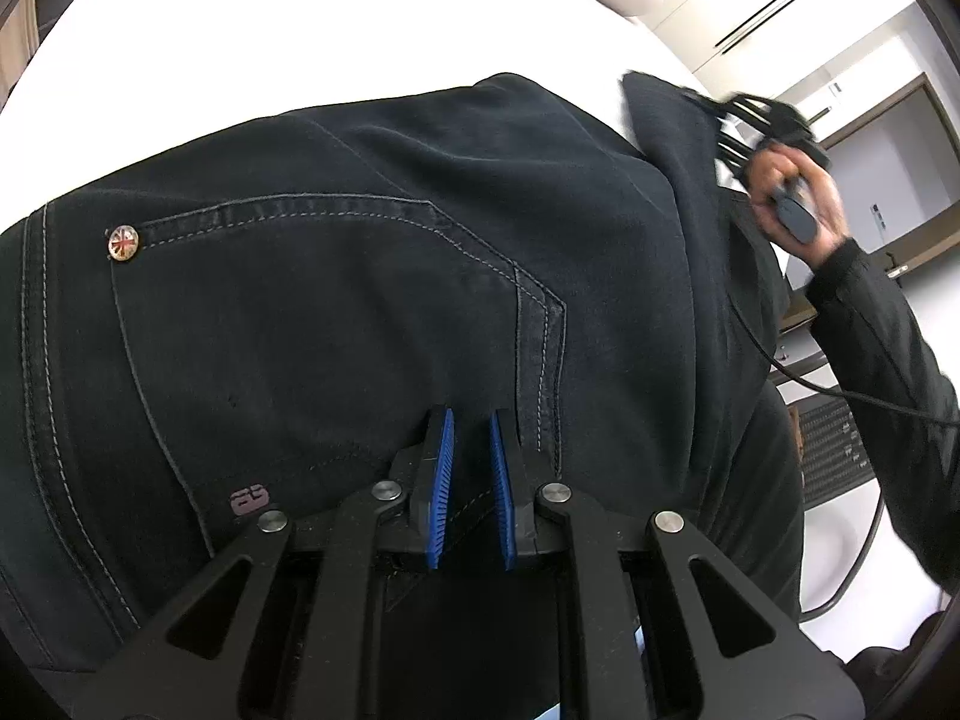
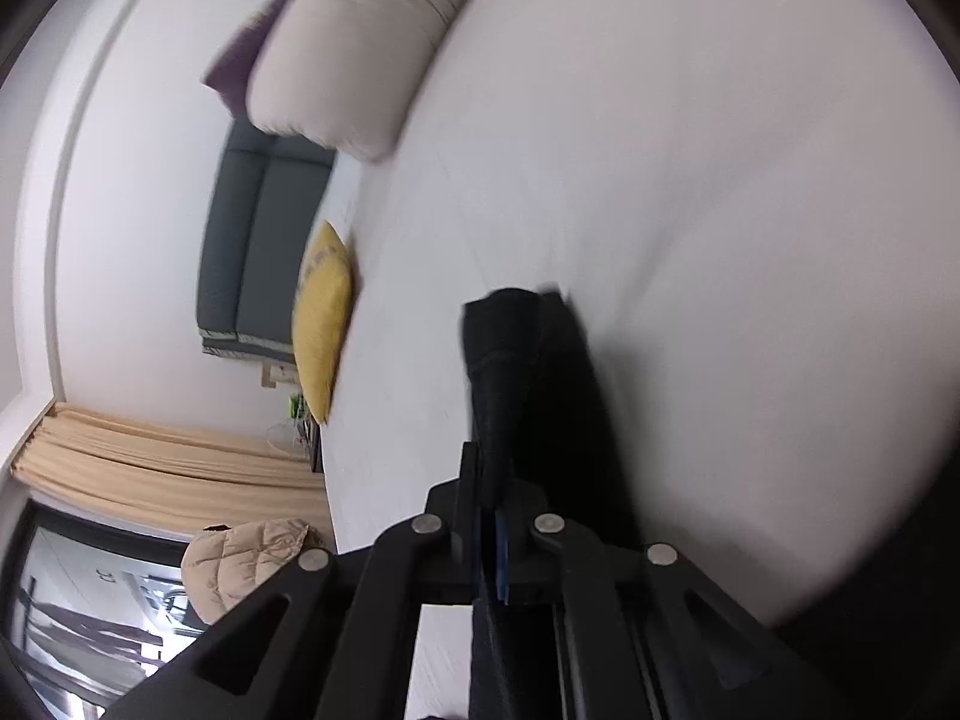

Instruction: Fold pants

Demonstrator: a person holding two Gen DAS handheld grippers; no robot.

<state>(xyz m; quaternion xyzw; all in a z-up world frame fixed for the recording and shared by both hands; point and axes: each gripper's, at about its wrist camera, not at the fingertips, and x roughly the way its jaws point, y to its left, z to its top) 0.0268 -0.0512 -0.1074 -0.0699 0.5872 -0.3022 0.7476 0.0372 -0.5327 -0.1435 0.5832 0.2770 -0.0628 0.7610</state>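
Note:
Dark denim pants [image 1: 360,300] lie spread on a white bed [image 1: 240,30], back pocket and a metal rivet [image 1: 123,243] facing up. My left gripper [image 1: 471,420] points down onto them near the centre seam, its blue pads close together with dark cloth between them. At the right a hand [image 1: 798,198] holds the other gripper, blurred, with a lifted part of the pants [image 1: 672,138] beside it. In the right wrist view my right gripper [image 2: 489,468] is shut on a strip of pant leg [image 2: 522,372] that runs forward from its jaws over the bed [image 2: 720,180].
A cream pillow [image 2: 360,48] and a yellow cushion [image 2: 324,312] lie at the bed's far side, with a grey sofa [image 2: 258,240] beyond. A beige quilted jacket [image 2: 240,558] and curtains [image 2: 150,450] are at the lower left. A black cable [image 1: 840,396] hangs by the sleeve.

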